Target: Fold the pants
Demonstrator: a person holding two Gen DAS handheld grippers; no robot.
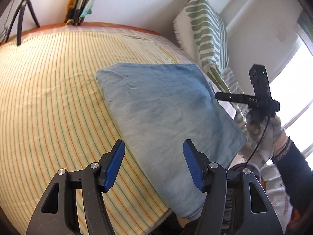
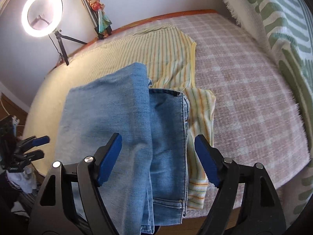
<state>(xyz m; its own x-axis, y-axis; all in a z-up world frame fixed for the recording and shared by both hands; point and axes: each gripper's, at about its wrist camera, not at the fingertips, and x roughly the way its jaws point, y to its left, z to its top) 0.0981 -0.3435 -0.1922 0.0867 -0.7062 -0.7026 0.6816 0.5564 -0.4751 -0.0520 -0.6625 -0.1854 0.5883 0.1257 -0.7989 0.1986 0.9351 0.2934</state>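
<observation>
Light blue jeans [image 1: 166, 113] lie folded into a rectangle on a striped yellow sheet [image 1: 54, 90], near the bed's front edge. My left gripper [image 1: 154, 156] is open and empty just above the near end of the jeans. My right gripper [image 2: 158, 148] is open and empty over the jeans [image 2: 125, 125], whose waistband end hangs over the bed edge. The right gripper [image 1: 260, 96] also shows at the right in the left wrist view. The left gripper [image 2: 35, 146] shows at the far left in the right wrist view.
A pink checked blanket [image 2: 244, 90] covers the bed under the sheet. A green-striped cushion [image 1: 209, 29] leans on the wall at right. A ring light on a tripod [image 2: 43, 13] stands at the back left. A colourful bundle [image 2: 97, 7] stands by the wall.
</observation>
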